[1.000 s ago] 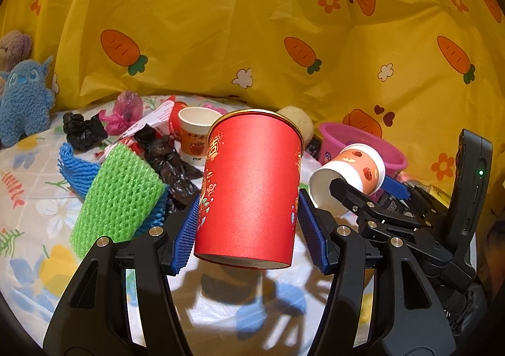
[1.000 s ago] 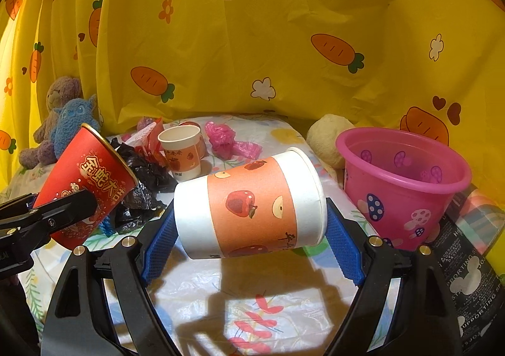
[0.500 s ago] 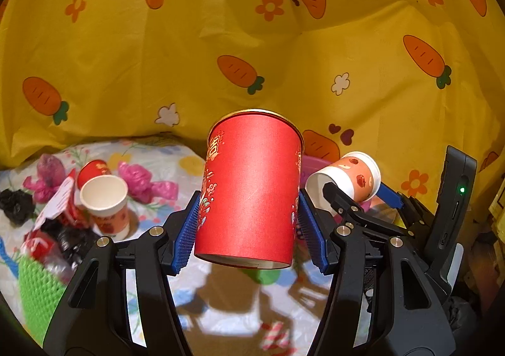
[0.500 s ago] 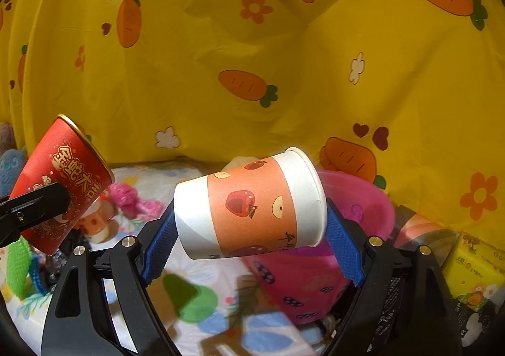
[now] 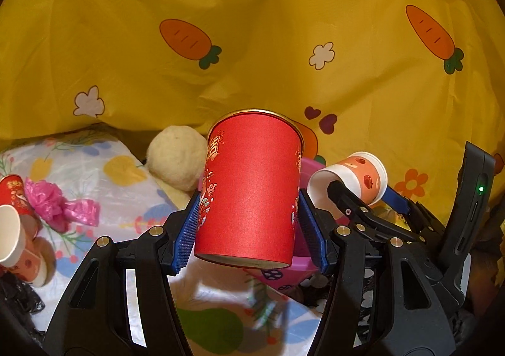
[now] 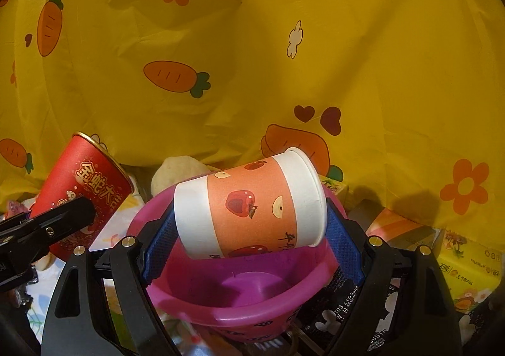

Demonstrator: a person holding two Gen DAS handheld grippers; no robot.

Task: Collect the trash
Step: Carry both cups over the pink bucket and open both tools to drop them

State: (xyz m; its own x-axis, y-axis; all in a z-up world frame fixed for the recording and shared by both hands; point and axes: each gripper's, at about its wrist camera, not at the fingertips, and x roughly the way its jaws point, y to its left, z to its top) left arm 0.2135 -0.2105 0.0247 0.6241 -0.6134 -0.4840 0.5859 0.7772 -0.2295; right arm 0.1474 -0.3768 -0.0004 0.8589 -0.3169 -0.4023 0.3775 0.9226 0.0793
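**Two cups held over and beside the pink bucket**

Between the blue pads of the left gripper (image 5: 251, 229) stands one red paper cup (image 5: 252, 192), upright and clamped at its lower wall. The right gripper (image 6: 252, 245) grasps one orange-and-white apple-print cup (image 6: 252, 207), lying on its side with its mouth to the right. Directly below and beyond the right gripper sits a single pink bucket (image 6: 246, 311); its purple floor is bare where visible, and the apple-print cup hangs above its rim. To the left of the left gripper, on the flowered worktop (image 5: 104, 173), lie one crumpled pink plastic bag (image 5: 60, 204) and two further paper cups (image 5: 15, 229), one red, one white-rimmed. One cream plush ball (image 5: 176, 160) rests just behind the red cup. Right of the right gripper stands one yellow tissue pack (image 6: 470, 267). A yellow carrot-print cloth (image 6: 252, 40) forms the backdrop.
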